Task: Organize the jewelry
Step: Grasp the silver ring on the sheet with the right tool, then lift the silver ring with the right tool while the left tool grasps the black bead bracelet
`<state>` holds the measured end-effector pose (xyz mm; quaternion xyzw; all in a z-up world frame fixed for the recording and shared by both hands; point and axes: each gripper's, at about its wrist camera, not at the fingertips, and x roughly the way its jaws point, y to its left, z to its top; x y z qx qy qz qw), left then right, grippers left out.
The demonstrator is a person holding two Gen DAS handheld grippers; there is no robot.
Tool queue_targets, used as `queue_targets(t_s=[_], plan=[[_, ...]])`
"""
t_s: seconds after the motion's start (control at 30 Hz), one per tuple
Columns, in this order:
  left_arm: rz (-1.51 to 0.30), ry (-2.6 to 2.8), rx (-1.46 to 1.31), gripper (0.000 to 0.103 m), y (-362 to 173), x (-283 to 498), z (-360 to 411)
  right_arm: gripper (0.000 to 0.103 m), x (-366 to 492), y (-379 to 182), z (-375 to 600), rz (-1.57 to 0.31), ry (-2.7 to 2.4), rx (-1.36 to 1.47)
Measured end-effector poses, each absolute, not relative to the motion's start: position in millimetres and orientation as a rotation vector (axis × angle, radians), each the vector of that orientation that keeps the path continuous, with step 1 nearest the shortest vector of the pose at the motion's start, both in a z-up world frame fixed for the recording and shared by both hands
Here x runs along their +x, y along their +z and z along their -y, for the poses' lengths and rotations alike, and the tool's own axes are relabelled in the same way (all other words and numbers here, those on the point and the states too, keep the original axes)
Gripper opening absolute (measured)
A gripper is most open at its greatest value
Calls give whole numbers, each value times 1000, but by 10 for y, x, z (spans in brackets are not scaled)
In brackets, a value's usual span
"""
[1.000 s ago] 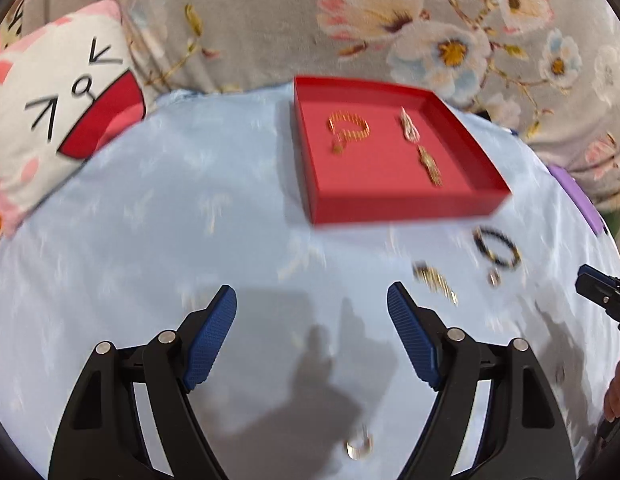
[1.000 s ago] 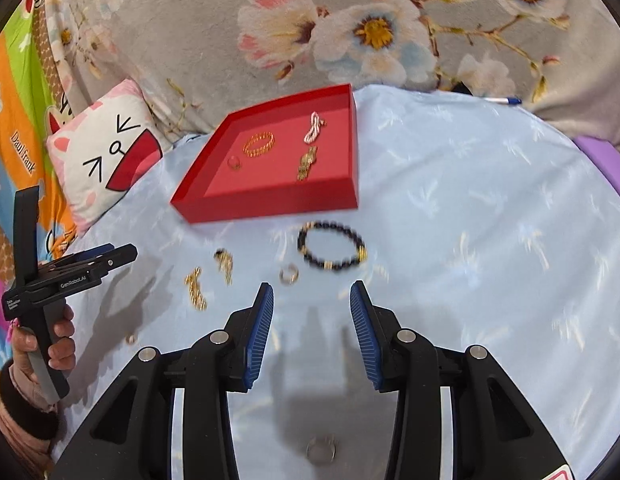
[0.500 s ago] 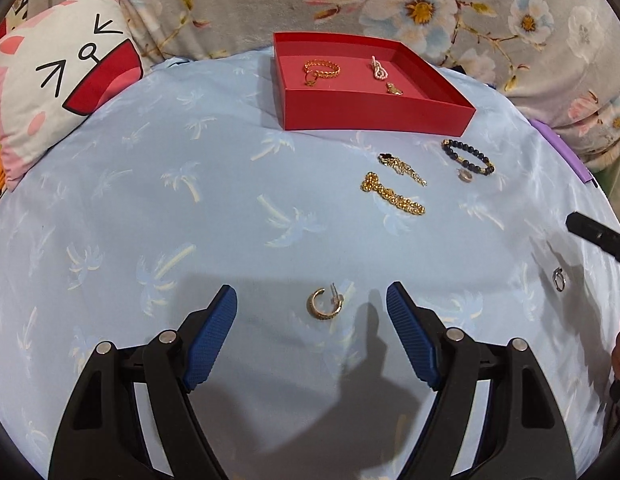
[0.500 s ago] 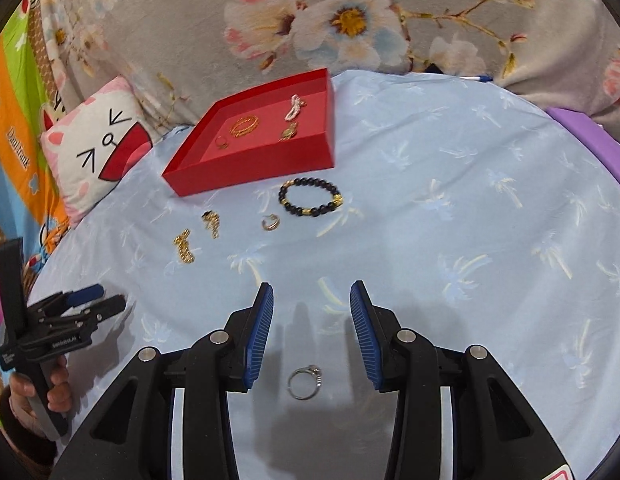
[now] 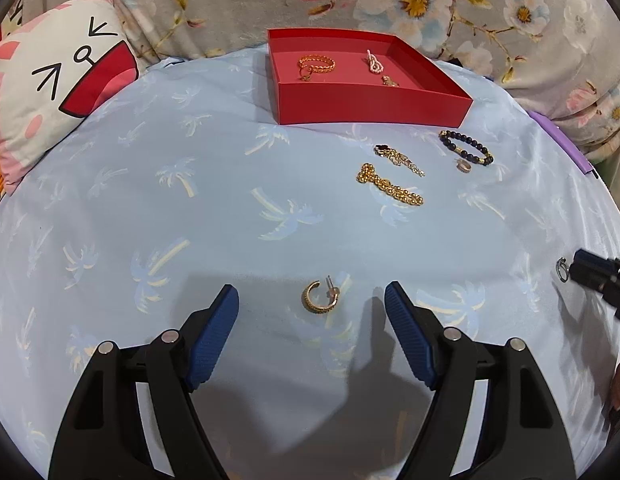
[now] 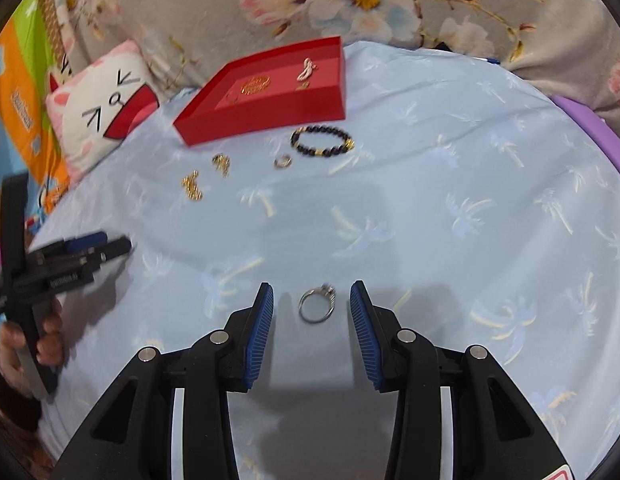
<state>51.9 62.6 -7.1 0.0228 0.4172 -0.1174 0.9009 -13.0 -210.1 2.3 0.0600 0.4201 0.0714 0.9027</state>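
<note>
My left gripper (image 5: 311, 298) is open, with a gold hoop earring (image 5: 319, 299) on the cloth between its fingertips. My right gripper (image 6: 311, 300) is open around a silver ring (image 6: 317, 305) that lies on the cloth. A red tray (image 5: 369, 102) at the back holds a gold bracelet (image 5: 315, 65), a pale beaded piece (image 5: 374, 62) and a small gold piece (image 5: 389, 81). In front of it lie a dark bead bracelet (image 5: 465, 147), a small ring (image 5: 464, 165), a gold chain (image 5: 389, 189) and a gold pendant chain (image 5: 399, 158).
The surface is a rounded light blue cloth (image 5: 190, 200) with a palm print. A cat-face pillow (image 5: 58, 92) lies at the back left. Floral fabric (image 5: 429, 0) lines the back. A purple edge (image 5: 565, 140) shows at the right.
Both grippers have pulled back from the tray. The hoop earring now lies between the left fingertips and the silver ring between the right fingertips. Both stay open.
</note>
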Motion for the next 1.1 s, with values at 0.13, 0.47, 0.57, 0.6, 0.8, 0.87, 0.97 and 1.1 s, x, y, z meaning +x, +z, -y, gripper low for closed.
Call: queue_targets(t_s=[0.13, 0.47, 0.57, 0.6, 0.8, 0.87, 0.97, 1.1], plan=[[-860, -241, 47, 73, -72, 513, -621, 40, -101, -35, 2020, -881, 129, 79], [-849, -232, 47, 73, -66, 494, -608, 18, -105, -61, 1966, -869, 90, 17], [-842, -224, 45, 73, -57, 489, -615, 18, -103, -61, 1975, -869, 89, 16], [-842, -222, 44, 73, -56, 488, -620, 18, -102, -61, 1978, -868, 88, 18], [-834, -205, 23, 73, -43, 488, -679, 18, -119, -13, 2059, -852, 81, 50], [-831, -205, 22, 73, -42, 473, -684, 18, -127, 7, 2077, -847, 83, 58], [-826, -209, 29, 73, -41, 436, -667, 18, -141, 32, 2081, -838, 85, 68], [-820, -211, 42, 73, -26, 426, -630, 18, -155, 58, 2097, -830, 86, 82]])
